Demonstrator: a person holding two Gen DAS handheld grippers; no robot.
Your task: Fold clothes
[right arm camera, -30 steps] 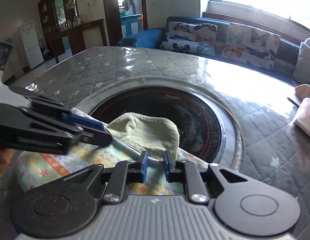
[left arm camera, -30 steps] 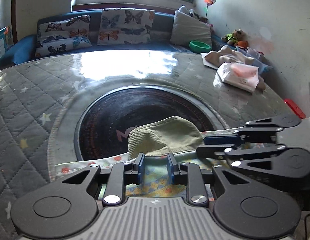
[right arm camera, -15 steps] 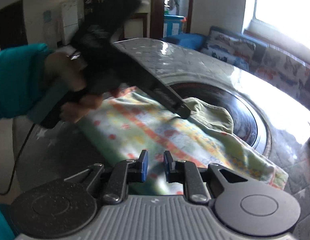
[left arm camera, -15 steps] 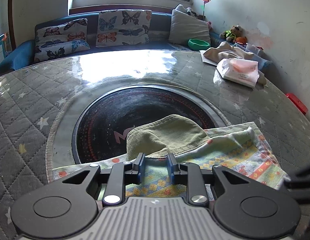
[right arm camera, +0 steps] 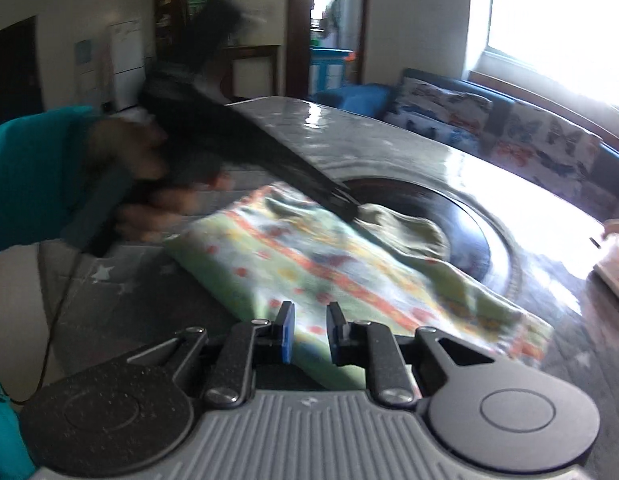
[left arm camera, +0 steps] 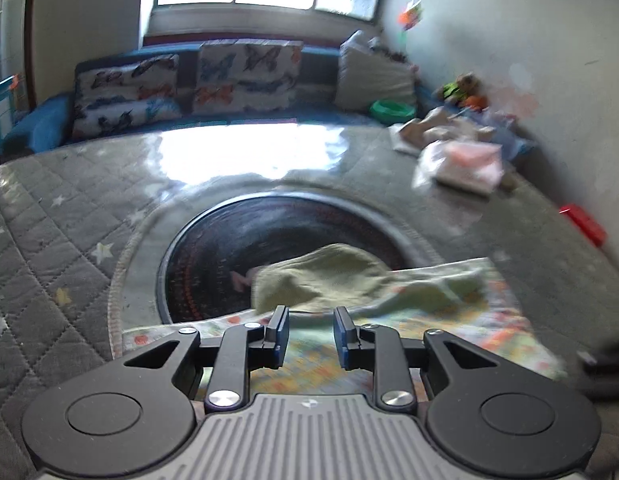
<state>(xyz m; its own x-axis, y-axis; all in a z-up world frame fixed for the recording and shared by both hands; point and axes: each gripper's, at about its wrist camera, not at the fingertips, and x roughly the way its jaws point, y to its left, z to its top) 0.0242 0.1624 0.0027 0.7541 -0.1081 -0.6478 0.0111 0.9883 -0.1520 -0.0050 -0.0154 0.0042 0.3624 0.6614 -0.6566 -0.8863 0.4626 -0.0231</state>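
Two grippers work over one patterned garment. In the left wrist view the left gripper (left arm camera: 308, 335) sits at lower centre, its blue-padded jaws a narrow gap apart, hovering at the near edge of the cloth; motion blur hides whether the pads touch it. In the right wrist view the right gripper (right arm camera: 309, 331) shows a slightly narrower gap, with nothing visibly pinched. The colourful garment (right arm camera: 349, 276) lies folded across the middle of that frame, on the quilted grey table cover (left arm camera: 49, 248), its olive lining (left arm camera: 321, 276) lapping over the dark round inset (left arm camera: 213, 256). One hand (right arm camera: 149, 184) in a teal sleeve (right arm camera: 33, 176) holds the left gripper at the upper left, its tips at the cloth's far edge. Three butterfly cushions (left arm camera: 245, 76) line the sofa.
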